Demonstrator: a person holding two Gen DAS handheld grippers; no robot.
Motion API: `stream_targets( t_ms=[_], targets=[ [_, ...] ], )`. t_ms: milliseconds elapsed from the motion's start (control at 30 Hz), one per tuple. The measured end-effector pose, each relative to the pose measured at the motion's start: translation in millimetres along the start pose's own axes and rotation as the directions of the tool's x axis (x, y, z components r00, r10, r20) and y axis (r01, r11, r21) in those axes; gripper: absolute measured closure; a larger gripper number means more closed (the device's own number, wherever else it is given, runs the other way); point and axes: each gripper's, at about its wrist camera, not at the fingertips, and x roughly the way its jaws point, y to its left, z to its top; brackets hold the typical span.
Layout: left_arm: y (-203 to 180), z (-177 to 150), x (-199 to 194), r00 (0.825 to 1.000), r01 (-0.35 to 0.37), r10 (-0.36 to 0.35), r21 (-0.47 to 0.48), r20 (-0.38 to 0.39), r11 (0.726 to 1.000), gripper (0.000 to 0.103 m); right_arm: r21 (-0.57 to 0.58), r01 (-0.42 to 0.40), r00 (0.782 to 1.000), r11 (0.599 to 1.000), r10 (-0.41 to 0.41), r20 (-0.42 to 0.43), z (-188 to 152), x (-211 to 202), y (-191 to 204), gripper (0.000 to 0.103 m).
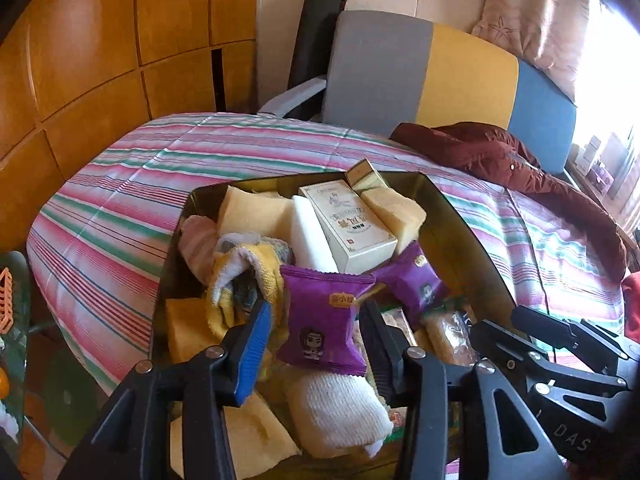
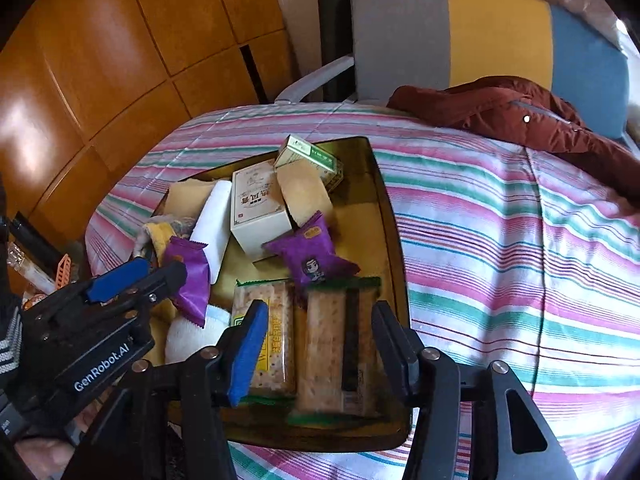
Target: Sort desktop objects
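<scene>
Hovered over the tray [image 2: 394, 216] with right gripper [image 2: 320, 344] part open and empty, astride two cracker packs [image 2: 340, 344] lying lengthwise away; left gripper [image 1: 316, 344] loosely straddled a purple packet [image 1: 320, 320].

a tray of sorted odds and ends sits on a covered table, a chair behind it.

the tray [image 2: 384, 200] rests on the tablecloth [image 2: 500, 240]; in it, two cracker packs [image 2: 304, 344] lie side by side at the near edge, a snack packet [image 2: 312, 256] just behind them, a tall carton [image 2: 256, 208] further back with a small box [image 2: 310, 158] at the far rim. a second snack packet [image 1: 320, 320] lies left, on a rolled towel [image 1: 340, 408], between the left gripper [image 1: 316, 320] fingers. a jacket [image 2: 520, 116] lies far right on the table, before the chair [image 2: 460, 32].
</scene>
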Motion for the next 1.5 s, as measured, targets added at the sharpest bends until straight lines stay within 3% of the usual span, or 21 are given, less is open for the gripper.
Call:
stream_targets(
  t_ms=[233,367,667,867,1033,1200,1333,1500],
  targets=[
    [3,2,-15,0.999,-0.028,0.028,-0.002,0.038,1.000,0.051,-0.011,0.073,0.995,0.997,-0.072,0.071,-6,-17,6,0.037],
    [8,2,-28,0.997,-0.028,0.030,-0.023,0.070,0.999,0.037,-0.009,0.098,0.991,0.995,-0.097,0.089,-12,-21,9,0.033],
    [14,7,-56,0.985,-0.096,0.102,-0.047,0.138,0.994,0.036,-0.042,0.140,0.984,0.989,-0.134,0.118,-18,-25,26,0.026],
    [19,7,-76,0.963,-0.170,0.180,-0.063,0.199,0.983,0.036,-0.064,0.150,0.982,0.987,-0.141,0.126,-22,-25,34,0.023],
    [16,9,-77,0.957,-0.221,0.223,-0.033,0.184,0.975,0.036,-0.078,0.147,0.982,0.986,-0.136,0.130,-25,-25,40,0.023],
    [14,3,-82,0.954,-0.200,0.201,-0.029,0.223,0.979,0.036,-0.090,0.150,0.981,0.985,-0.137,0.141,-27,-27,45,0.021],
    [15,2,-80,0.970,-0.130,0.133,-0.025,0.202,0.991,0.036,-0.087,0.151,0.981,0.985,-0.139,0.135,-30,-25,45,0.021],
    [19,2,-77,0.975,-0.109,0.116,-0.048,0.190,0.993,0.036,-0.086,0.166,0.979,0.982,-0.154,0.137,-31,-25,45,0.021]
  ],
)
